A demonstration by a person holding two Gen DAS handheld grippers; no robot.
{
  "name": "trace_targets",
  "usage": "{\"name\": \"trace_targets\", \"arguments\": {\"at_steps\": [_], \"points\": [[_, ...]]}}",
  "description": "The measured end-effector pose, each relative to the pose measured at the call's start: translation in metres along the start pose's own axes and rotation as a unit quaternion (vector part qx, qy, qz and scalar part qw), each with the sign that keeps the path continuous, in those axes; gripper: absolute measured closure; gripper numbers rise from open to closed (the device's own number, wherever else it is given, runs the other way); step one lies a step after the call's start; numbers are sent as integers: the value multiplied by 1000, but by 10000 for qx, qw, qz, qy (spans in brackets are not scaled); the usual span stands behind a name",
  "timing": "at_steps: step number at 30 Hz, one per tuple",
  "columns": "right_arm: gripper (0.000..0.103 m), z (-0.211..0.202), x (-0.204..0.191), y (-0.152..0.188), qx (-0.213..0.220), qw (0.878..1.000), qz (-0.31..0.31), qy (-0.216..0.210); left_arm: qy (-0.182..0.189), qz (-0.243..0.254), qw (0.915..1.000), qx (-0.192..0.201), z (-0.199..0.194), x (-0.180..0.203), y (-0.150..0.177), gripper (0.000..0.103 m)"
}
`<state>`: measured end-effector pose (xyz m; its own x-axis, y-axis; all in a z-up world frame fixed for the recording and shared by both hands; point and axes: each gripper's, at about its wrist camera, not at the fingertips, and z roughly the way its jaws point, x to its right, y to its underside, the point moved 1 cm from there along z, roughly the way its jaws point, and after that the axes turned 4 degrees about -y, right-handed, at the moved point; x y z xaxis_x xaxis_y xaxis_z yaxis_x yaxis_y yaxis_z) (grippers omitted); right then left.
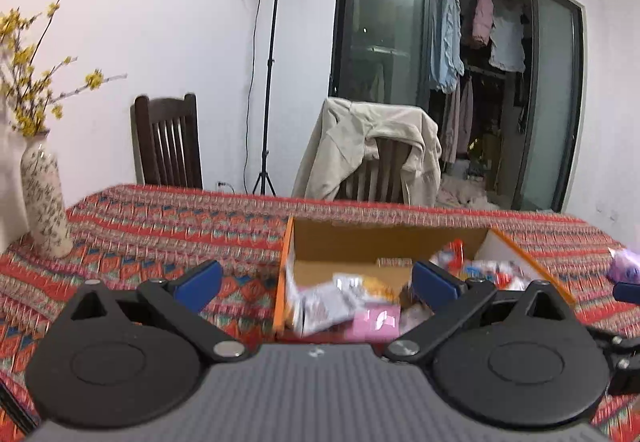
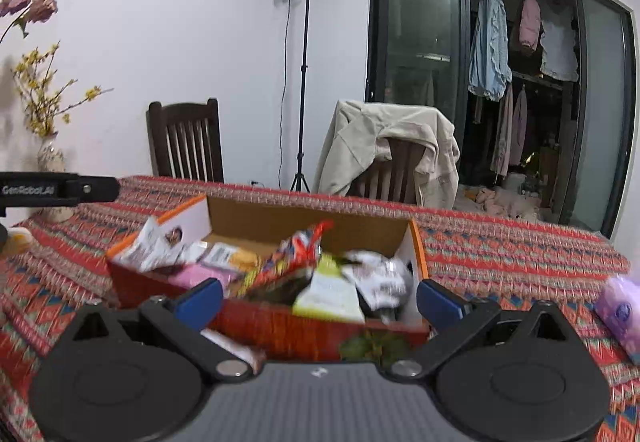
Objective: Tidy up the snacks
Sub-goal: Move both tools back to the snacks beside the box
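An open cardboard box (image 1: 388, 242) with orange edges stands on the patterned tablecloth and holds several snack packets (image 1: 340, 302). It also shows in the right wrist view (image 2: 280, 217), where the packets (image 2: 332, 282) pile near its front wall. My left gripper (image 1: 316, 284) is open and empty, raised in front of the box's left part. My right gripper (image 2: 318, 298) is open and empty, just in front of the box's near wall. A green packet (image 2: 372, 346) and a pale one (image 2: 232, 346) lie on the cloth before the box.
A flowered vase (image 1: 44, 201) stands at the table's left. A purple tissue pack (image 2: 618, 312) lies at the right. Two chairs (image 2: 186, 141) stand behind the table, one draped with a beige jacket (image 2: 392, 149). A light stand (image 2: 302, 73) is by the wall.
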<state>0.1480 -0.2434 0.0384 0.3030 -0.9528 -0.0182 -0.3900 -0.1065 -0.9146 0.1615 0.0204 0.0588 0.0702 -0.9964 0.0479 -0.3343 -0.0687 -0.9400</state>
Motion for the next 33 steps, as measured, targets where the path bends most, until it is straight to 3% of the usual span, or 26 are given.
{"name": "trace_targets", "arguments": {"at_steps": [11,15,25,33], "points": [[0,-30,4,58,-452,9982,400,-23,89,-70,9995,-304,-27,-10,56,0],[0,-29,6,69,-597,9970,484,-47,-69,-2,9997,-254,-23,-11,67,0],[0,-8,-13,60,-850,9960,267,24,-16,-158,9997,-197,-20,-15,71,0],[0,40,-30,59,-1477,9890,76,90,65,-310,9991,-277,-18,-20,73,0]]}}
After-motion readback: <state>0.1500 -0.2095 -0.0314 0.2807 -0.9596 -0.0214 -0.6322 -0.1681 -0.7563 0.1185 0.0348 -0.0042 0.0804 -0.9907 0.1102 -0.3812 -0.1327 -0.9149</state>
